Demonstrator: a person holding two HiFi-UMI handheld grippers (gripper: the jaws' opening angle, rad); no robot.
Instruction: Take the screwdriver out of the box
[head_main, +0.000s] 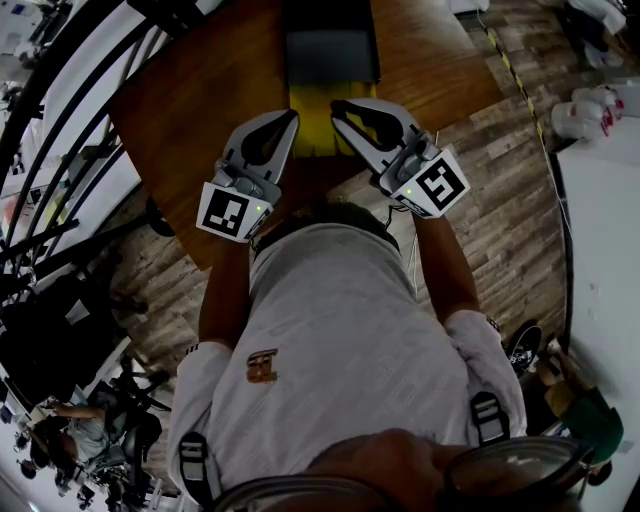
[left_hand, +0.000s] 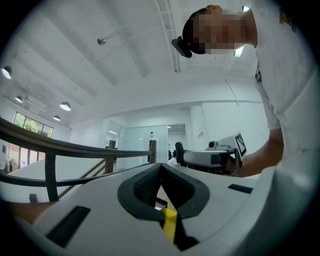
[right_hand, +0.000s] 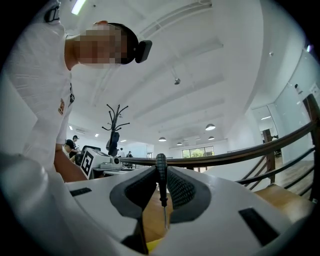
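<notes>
Right gripper (right_hand: 161, 171): clamped on screwdriver (right_hand: 161, 186) handle, centre frame, shaft hanging down.
Left gripper (left_hand: 160, 168): jaws together, empty.
Box (head_main: 330, 52): top centre in head view, just beyond both grippers.
Risk: slipping from thin tip pinch on any jolt; dropping back into box.

- Short-sleeved shirt (head_main: 340, 330), pale grey, with a small brown emblem (head_main: 262, 365) on the chest.
- Dark shoulder straps (head_main: 487, 415) with grey buckles, one over each shoulder.
- Black camera mount (left_hand: 181, 46) worn on the head.
- Left tool (head_main: 292, 116) and right tool (head_main: 336, 104): light grey, curved shells with dark slots.
- Black ribbed pads (left_hand: 145, 186) line the inner faces of the tool's fingers.
- Each tool bears a marker cube (head_main: 232, 212) printed with black-and-white squares, with a small green light (head_main: 258, 209) at its edge.
</notes>
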